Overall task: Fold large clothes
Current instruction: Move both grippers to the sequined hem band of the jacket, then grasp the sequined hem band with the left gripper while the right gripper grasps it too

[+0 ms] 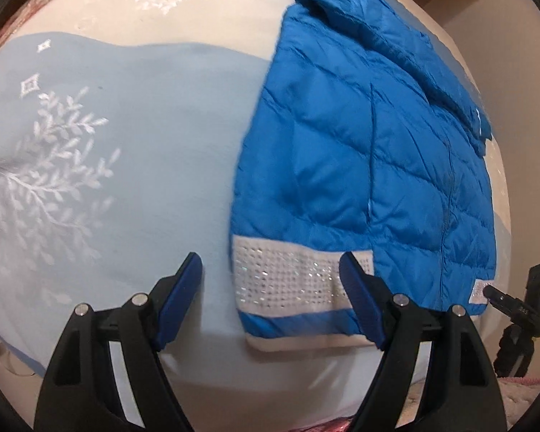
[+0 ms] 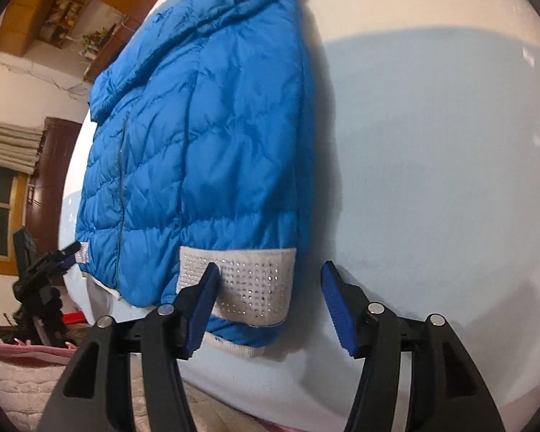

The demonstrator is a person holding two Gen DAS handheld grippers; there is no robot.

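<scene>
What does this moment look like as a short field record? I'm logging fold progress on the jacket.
garment: blue quilted jacket, lying partly folded
trim: white studded band at the near end
surface: pale blue and white blanket with leaf print
left claw: open, empty, over the studded band
right claw: open, empty, at the jacket's near corner
background: black tripod beside the bed

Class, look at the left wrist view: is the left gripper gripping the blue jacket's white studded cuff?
No: the left gripper is open, hovering before the white studded cuff of the blue jacket.
</scene>
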